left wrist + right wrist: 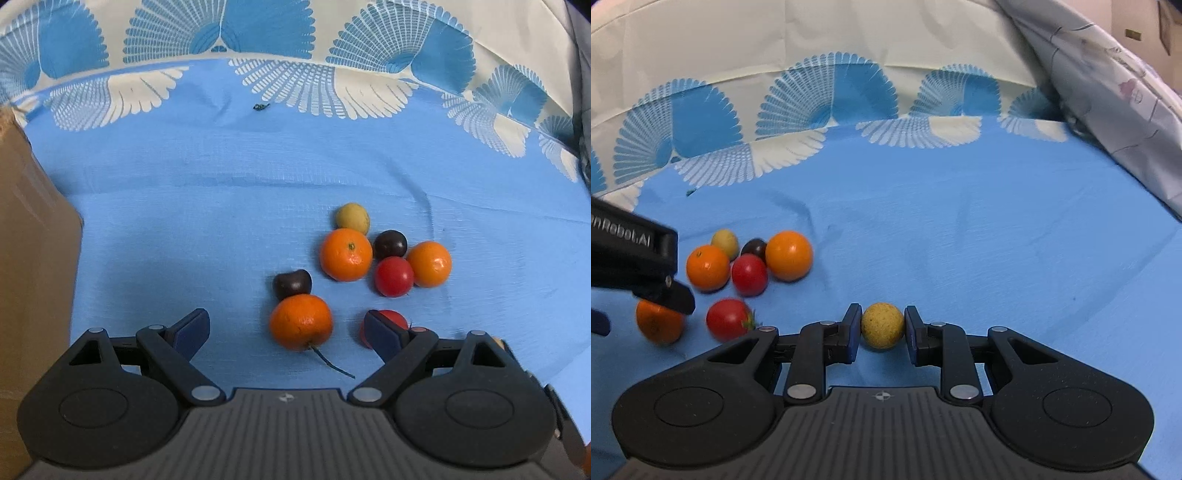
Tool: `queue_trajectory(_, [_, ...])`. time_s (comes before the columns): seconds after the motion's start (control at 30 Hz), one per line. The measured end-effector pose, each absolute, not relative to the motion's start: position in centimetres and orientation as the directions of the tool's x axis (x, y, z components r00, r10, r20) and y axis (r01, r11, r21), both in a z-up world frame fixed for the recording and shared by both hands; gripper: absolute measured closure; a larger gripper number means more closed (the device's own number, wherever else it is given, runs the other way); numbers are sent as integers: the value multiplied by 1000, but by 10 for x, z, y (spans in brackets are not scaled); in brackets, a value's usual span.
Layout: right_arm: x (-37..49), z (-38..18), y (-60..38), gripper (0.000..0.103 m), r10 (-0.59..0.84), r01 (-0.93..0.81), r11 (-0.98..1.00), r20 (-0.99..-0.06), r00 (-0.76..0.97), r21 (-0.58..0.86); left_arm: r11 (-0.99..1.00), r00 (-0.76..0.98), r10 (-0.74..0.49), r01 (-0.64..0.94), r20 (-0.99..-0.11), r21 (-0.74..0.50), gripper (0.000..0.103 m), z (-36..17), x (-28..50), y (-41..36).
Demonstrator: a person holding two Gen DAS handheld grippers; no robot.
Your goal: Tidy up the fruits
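The right gripper [882, 326] is clenching a speckled yellow fruit [882, 325] at the lower centre of its view, apart from the pile, probably to sort it by kind. The left gripper [288, 332] is hanging level and low with its jaws spread wide around a stemmed orange [301, 322] on the blue cloth [184, 221].

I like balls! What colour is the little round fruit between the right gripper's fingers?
Speckled yellow fruit, best seen in the right wrist view.
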State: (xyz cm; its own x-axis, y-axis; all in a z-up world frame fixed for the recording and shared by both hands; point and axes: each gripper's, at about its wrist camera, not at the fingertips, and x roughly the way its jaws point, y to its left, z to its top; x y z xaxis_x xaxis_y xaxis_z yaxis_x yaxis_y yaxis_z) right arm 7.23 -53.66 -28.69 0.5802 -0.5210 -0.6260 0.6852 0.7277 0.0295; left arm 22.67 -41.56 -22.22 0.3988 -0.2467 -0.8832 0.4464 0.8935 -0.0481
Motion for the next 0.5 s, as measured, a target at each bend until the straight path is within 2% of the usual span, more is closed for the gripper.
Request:
queue_trajectory(0.37, [75, -293, -547, 77, -539, 695, 719, -625, 564, 7, 892, 432, -216, 451, -876, 3, 9, -221, 223, -420])
queue_trajectory(0.43, [74, -295, -551, 77, -546, 693, 721, -613, 571, 4, 895, 434, -214, 446, -875, 2, 4, -222, 223, -418])
queue_trajectory(0.5, [74, -299, -552, 72, -550, 681, 732, -598, 583, -9, 896, 449, -220, 443, -866, 3, 1, -221, 222, -415])
